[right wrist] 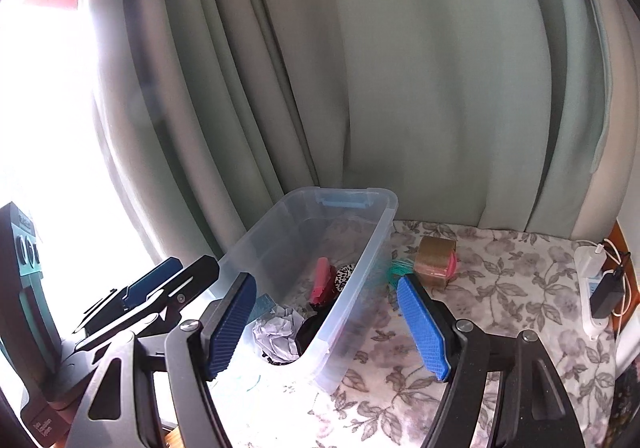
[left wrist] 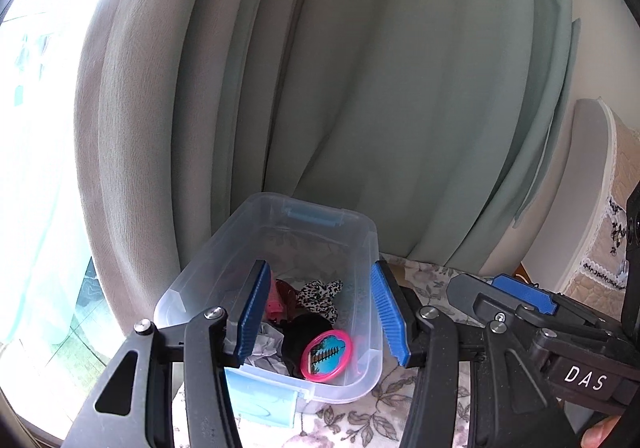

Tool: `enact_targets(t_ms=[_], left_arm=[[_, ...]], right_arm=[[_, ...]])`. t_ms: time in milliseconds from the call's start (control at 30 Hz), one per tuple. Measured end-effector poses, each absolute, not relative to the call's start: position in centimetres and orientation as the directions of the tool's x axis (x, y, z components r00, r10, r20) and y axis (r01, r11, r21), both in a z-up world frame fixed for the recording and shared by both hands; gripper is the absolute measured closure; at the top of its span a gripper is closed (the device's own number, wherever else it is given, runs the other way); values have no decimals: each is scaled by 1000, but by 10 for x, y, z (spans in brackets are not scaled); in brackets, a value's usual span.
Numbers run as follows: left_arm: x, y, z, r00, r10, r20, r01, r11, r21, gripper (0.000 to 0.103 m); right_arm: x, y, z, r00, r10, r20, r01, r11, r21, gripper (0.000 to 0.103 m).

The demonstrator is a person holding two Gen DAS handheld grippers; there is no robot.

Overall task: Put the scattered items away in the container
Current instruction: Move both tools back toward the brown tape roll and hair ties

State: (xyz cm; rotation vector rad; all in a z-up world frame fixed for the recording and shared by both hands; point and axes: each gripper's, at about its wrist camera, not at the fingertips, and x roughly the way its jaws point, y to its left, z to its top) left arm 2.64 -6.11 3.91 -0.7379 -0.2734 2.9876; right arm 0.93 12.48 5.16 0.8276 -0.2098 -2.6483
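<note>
left wrist view: the left claw point(left wrist: 326, 314) stands wide open and empty above the near end of the clear plastic storage box with blue latches point(left wrist: 362, 332), its blue ribbed pads straddling the box's width. below it, inside the box, lie a round pink-rimmed pocket mirror with a blue picture point(left wrist: 326, 356), a black soft item point(left wrist: 306, 330), a leopard-print fabric scrunchie point(left wrist: 322, 294), a pink hair clip point(left wrist: 274, 302) and a crumpled white paper ball point(left wrist: 264, 348).

right wrist view: the right claw point(right wrist: 326, 328) is also spread open, holding nothing, over the box's near right corner; one pad hangs inside the box line, the other over the floral-patterned cloth on the counter point(right wrist: 500, 288). just outside the box's right wall, on the cloth, sits a gold-brown woven block point(right wrist: 436, 260) with a pink piece against its right side and a green coiled hair tie point(right wrist: 400, 272) touching its left. a white power strip with a black plug point(right wrist: 596, 288) lies along the counter's right edge. grey-green curtains point(right wrist: 360, 68) hang behind the counter's far edge.
</note>
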Motion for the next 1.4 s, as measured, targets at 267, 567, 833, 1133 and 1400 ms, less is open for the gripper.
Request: enact_targets(t_ms=[267, 567, 833, 1133, 1400], left_arm=[[22, -19, 38, -876, 105, -472, -42, -989, -141, 50], [9, 36, 22, -835, 136, -533, -116, -991, -71, 49], [-9, 88, -6, -772, 176, -610, -209, -978, -17, 49], [-40, 102, -42, -730, 161, -664, -199, -980, -19, 49], [-60, 106, -63, -737, 115, -666, -140, -990, -15, 49]], right_arm=[[18, 168, 45, -788, -367, -494, 239, -922, 305, 26], [13, 240, 18, -802, -315, -508, 108, -912, 395, 26], [1, 285, -17, -786, -293, -544, 14, -888, 459, 26], [-20, 303, -54, -743, -305, -596, -27, -876, 482, 26], [-44, 302, -77, -696, -323, -642, -23, -883, 469, 26]])
